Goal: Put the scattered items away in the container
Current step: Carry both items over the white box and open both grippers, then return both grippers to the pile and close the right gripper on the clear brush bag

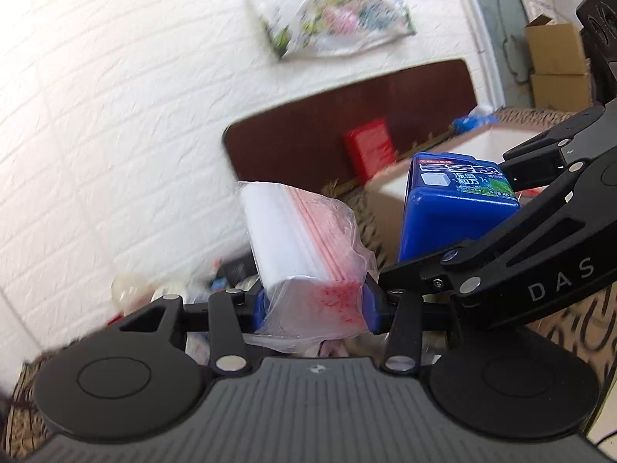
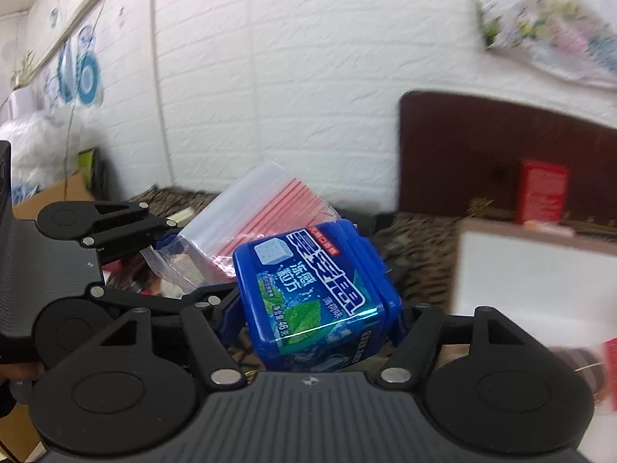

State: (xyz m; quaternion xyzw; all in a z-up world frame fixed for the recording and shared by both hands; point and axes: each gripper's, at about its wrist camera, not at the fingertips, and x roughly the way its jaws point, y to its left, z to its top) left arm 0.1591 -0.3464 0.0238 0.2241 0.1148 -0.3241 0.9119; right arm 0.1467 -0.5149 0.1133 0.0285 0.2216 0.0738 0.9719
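Beside the white container (image 2: 540, 270), we are clamping one zip-bag pack (image 1: 308, 254) in our left gripper (image 1: 314, 305) and one blue gum box (image 2: 312, 293) in our right gripper (image 2: 316, 320); only the right view is showing the box's mint-leaf label.

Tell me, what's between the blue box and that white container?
Only patterned cloth, seen in the right wrist view: the blue gum box, held by the right gripper, hasn't reached the white container.
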